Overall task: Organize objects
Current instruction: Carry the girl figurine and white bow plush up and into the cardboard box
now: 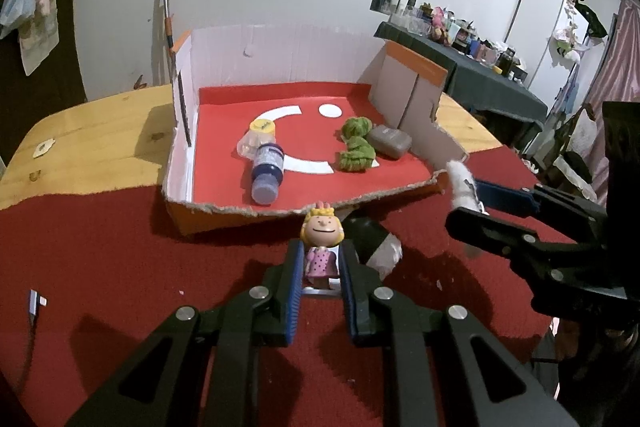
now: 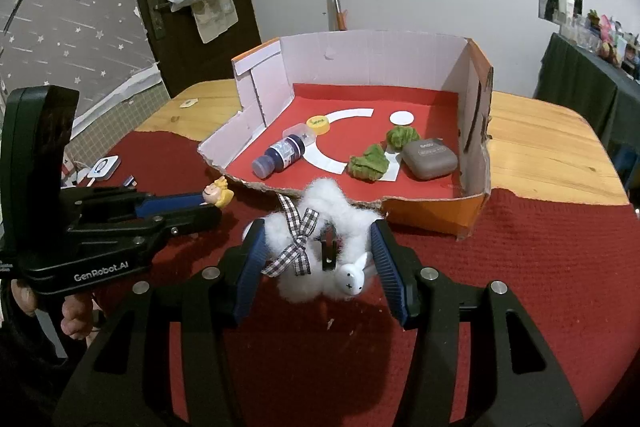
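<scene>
My left gripper (image 1: 319,259) is shut on a small blonde doll figurine (image 1: 320,239) in a pink dress, held upright above the red cloth; the doll's head (image 2: 218,193) also pokes from the left gripper (image 2: 208,205) in the right wrist view. My right gripper (image 2: 320,243) is shut on a fluffy white sheep toy (image 2: 320,259) with a checked ribbon, and the toy's fluff (image 1: 462,183) shows at the tip of the right gripper (image 1: 466,203) in the left wrist view. Just beyond both stands the torn cardboard box (image 1: 416,91) with a red floor.
In the box (image 2: 264,83) lie a dark blue bottle (image 2: 282,157), a yellow lid (image 2: 319,124), green yarn bundles (image 2: 370,163) and a grey case (image 2: 430,159). A wooden table (image 2: 540,147) carries the red cloth (image 2: 520,267). A small white device (image 2: 105,167) lies at left.
</scene>
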### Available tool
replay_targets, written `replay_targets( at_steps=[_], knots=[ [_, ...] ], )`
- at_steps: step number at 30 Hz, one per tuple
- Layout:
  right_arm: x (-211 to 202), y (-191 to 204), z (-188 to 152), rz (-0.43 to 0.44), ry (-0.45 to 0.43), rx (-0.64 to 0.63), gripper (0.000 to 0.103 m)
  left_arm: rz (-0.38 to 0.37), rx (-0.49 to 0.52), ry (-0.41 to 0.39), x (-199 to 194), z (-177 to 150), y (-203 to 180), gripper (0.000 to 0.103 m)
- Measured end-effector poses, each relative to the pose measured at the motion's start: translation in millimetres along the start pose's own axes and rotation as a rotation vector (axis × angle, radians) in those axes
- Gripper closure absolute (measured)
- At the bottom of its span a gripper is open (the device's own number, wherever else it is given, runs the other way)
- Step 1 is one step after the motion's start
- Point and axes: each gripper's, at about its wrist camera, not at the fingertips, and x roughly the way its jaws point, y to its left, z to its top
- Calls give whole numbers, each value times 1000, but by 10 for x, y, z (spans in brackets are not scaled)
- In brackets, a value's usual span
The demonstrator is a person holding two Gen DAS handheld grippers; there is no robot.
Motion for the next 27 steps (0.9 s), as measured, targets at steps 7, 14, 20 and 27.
replay_targets(
  at_steps=[7,14,20,27],
  knots=[
    [-1,-53,132,-1,-15,-3,52,0,16,-10,8,188,1,85],
    [71,-161,259,9,-5,7,53,-16,19,4,112,368,3,85],
    [167,-234,381,28,11,10,52,-35,18,24,236,508,-8,85],
    [349,-308,500,49,56,15,52,-51,12,82,470,601,3,85]
  ],
)
